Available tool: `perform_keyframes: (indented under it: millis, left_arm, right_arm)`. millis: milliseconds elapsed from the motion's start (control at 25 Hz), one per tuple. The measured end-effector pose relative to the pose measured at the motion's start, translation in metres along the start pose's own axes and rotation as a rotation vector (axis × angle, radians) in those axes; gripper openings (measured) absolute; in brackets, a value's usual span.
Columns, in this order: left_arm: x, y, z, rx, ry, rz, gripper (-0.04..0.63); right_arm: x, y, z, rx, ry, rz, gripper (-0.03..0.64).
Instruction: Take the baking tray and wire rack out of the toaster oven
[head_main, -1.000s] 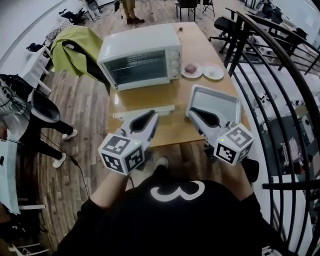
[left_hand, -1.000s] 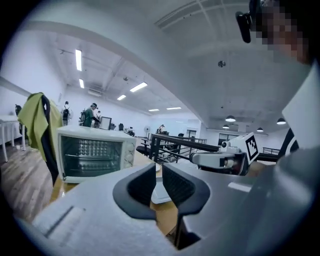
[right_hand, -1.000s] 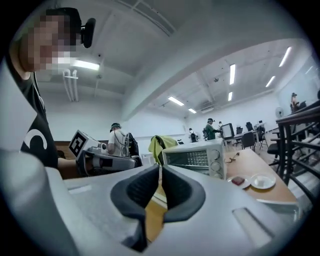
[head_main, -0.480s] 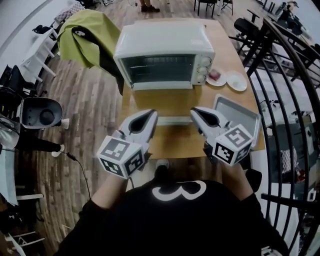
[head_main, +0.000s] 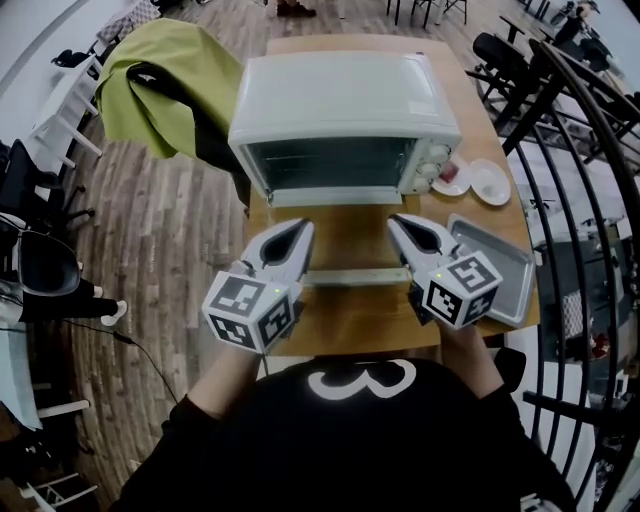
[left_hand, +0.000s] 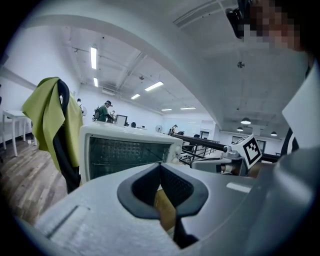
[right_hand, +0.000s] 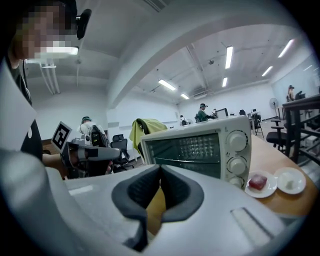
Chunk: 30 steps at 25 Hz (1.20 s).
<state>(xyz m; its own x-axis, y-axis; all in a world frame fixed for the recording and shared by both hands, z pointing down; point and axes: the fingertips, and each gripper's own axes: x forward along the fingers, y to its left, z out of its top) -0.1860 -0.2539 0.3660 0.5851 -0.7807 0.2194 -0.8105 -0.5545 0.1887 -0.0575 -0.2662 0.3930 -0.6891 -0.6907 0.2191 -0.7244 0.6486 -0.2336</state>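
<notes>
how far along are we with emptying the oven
Done: a tray sits out on the table. In hand: nothing; left gripper and right gripper are shut, empty. Left: open the closed oven and pull the rack, seemingly inside.

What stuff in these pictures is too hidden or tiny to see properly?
Inside the toaster oven: head view, the dark door glass hides what's in there.
Tray: head view, the right claw covers part of it.
Red thing on a small plate: right gripper view, too small to name.
</notes>
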Motion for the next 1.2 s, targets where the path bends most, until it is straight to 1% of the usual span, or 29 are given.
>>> perform_keyframes:
  millis: [120,200,240,320,360,400,520,600,680,760,800,840,880,960,1040,1080,1200]
  left_arm:
    - [0.015,0.019,-0.001,-0.065,-0.019,-0.021,0.011]
    - [0.024,0.031,-0.003,-0.141,-0.038,-0.045,0.011]
    - [0.029,0.038,-0.005,-0.196,-0.045,-0.059,0.011]
    - [0.039,0.051,-0.007,-0.338,-0.067,-0.090,0.012]
    - [0.043,0.058,-0.008,-0.411,-0.081,-0.103,0.012]
    - [0.048,0.065,-0.009,-0.477,-0.097,-0.113,0.014]
    - [0.063,0.088,-0.009,-0.624,-0.144,-0.125,0.014]
    - [0.074,0.102,-0.013,-0.728,-0.162,-0.125,0.014]
    - [0.082,0.117,-0.019,-0.829,-0.190,-0.109,0.015]
    - [0.090,0.129,-0.020,-0.894,-0.241,-0.099,0.024]
    - [0.095,0.133,-0.020,-0.918,-0.266,-0.103,0.054]
    - [0.100,0.135,-0.020,-0.946,-0.286,-0.111,0.113]
    - [0.105,0.139,-0.022,-0.977,-0.301,-0.116,0.139]
    - [0.112,0.150,-0.032,-1.014,-0.304,-0.093,0.158]
    - [0.118,0.162,-0.043,-1.044,-0.295,-0.065,0.173]
    - [0.121,0.168,-0.046,-1.068,-0.298,-0.058,0.182]
    - [0.134,0.179,-0.045,-1.138,-0.346,-0.067,0.198]
  right_arm:
    - [0.020,-0.016,-0.002,0.092,-0.013,-0.017,0.003]
    - [0.032,-0.025,-0.004,0.148,-0.018,-0.029,0.003]
    - [0.038,-0.031,-0.005,0.178,-0.025,-0.038,0.003]
    - [0.049,-0.042,-0.007,0.272,-0.053,-0.048,0.013]
    - [0.055,-0.047,-0.008,0.333,-0.071,-0.047,0.064]
    - [0.060,-0.052,-0.009,0.395,-0.093,-0.045,0.080]
    - [0.076,-0.068,-0.007,0.546,-0.169,-0.044,0.082]
    - [0.085,-0.080,-0.006,0.638,-0.221,-0.054,0.112]
    - [0.093,-0.093,-0.008,0.751,-0.277,-0.061,0.132]
    - [0.099,-0.106,-0.011,0.856,-0.334,-0.060,0.149]
    - [0.103,-0.111,-0.012,0.897,-0.357,-0.053,0.157]
    - [0.108,-0.115,-0.013,0.930,-0.374,-0.048,0.167]
    - [0.113,-0.118,-0.016,0.956,-0.384,-0.048,0.169]
    - [0.123,-0.122,-0.023,0.990,-0.385,-0.058,0.169]
    - [0.132,-0.126,-0.027,0.998,-0.380,-0.071,0.169]
    - [0.135,-0.130,-0.028,1.002,-0.382,-0.083,0.180]
    - [0.142,-0.147,-0.027,1.035,-0.419,-0.116,0.181]
